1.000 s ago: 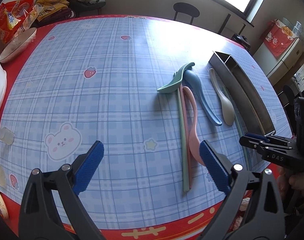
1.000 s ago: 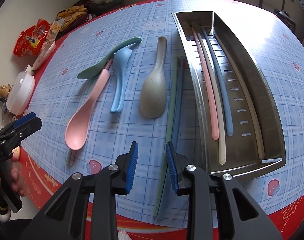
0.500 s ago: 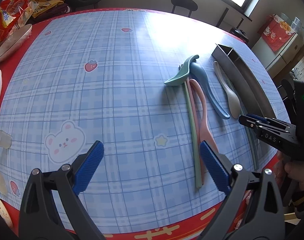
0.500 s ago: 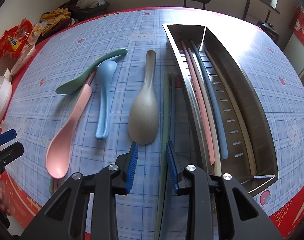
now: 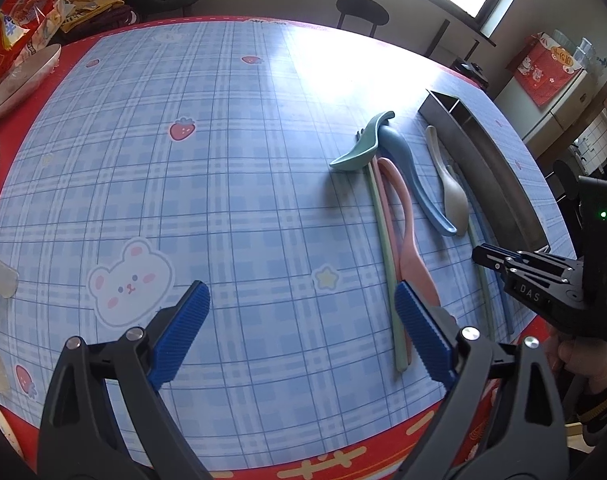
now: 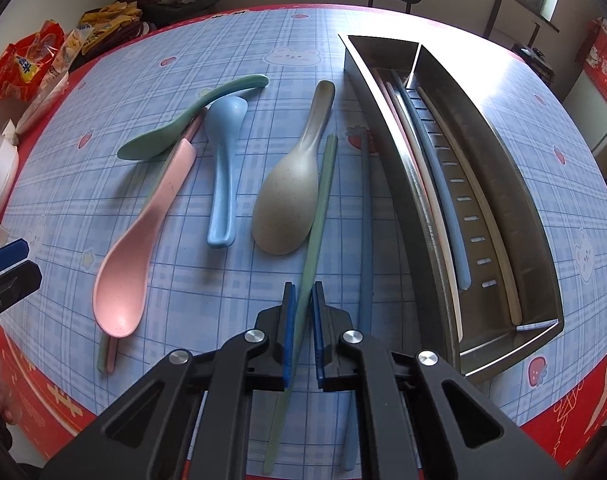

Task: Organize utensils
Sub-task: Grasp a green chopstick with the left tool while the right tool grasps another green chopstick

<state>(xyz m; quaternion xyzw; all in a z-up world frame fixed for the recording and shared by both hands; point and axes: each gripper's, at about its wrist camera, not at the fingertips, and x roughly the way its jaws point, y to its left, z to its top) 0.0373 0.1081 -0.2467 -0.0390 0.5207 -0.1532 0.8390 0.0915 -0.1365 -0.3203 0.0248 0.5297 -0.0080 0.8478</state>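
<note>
Only the right wrist view shows the right gripper (image 6: 302,312), jaws just closed, clamping the long green chopstick (image 6: 319,204). The left gripper (image 5: 301,312) hangs wide open and empty. The speckled beige spoon (image 6: 289,200) touches that chopstick; the perforated steel tray (image 6: 539,216) holds four more.

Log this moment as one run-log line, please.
right gripper: jaws just closed on green chopstick | left gripper: open, idle | metal tray: holds four chopsticks

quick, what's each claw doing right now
Left claw: open, holding nothing.
Right claw: just closed on the green chopstick.
</note>
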